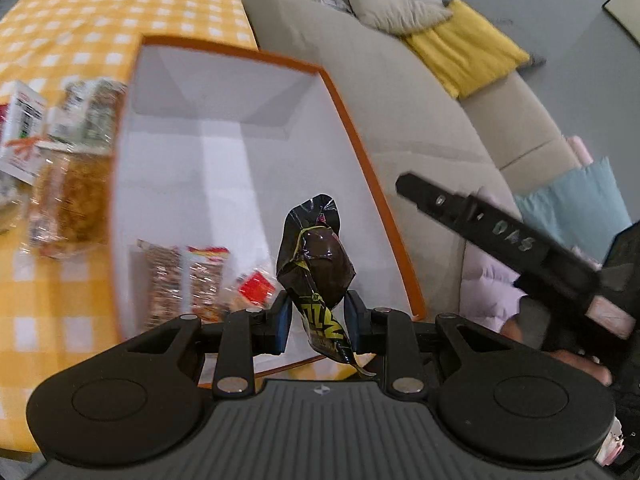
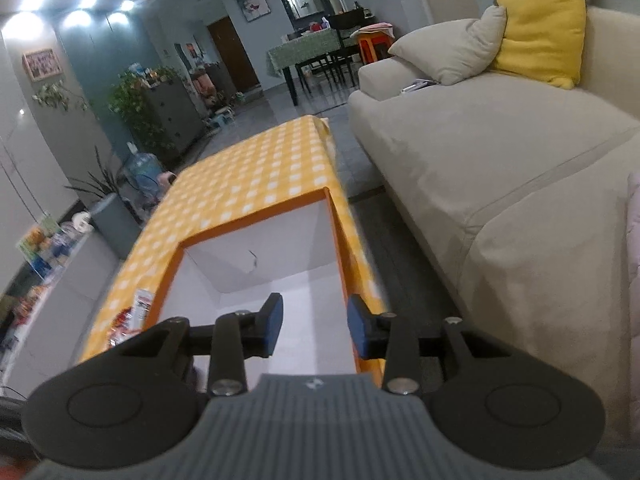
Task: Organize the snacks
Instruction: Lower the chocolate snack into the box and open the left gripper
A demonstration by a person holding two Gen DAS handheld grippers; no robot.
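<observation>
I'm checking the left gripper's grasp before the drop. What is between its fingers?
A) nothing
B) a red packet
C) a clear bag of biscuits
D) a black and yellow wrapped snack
D: the left gripper is pinching a black and yellow wrapped snack above the white box with the orange rim.

You see beige sofa [image 2: 500, 152] along right side, just beside low table. Yellow cushion [image 2: 538, 30] leans upright against sofa back; beige pillow [image 2: 452, 52] touches it on left. Yellow-and-white checked tablecloth [image 2: 256, 176] covers table. Beyond, across room: dining table with green cloth [image 2: 306, 50], dark chairs around it. Leafy plants [image 2: 132, 104] by grey cabinet at left. Blue water jug [image 2: 142, 170] on floor near plants. Framed picture [image 2: 42, 65] on left wall. In left view, light-blue fabric [image 1: 576, 208] lies on sofa.
</observation>
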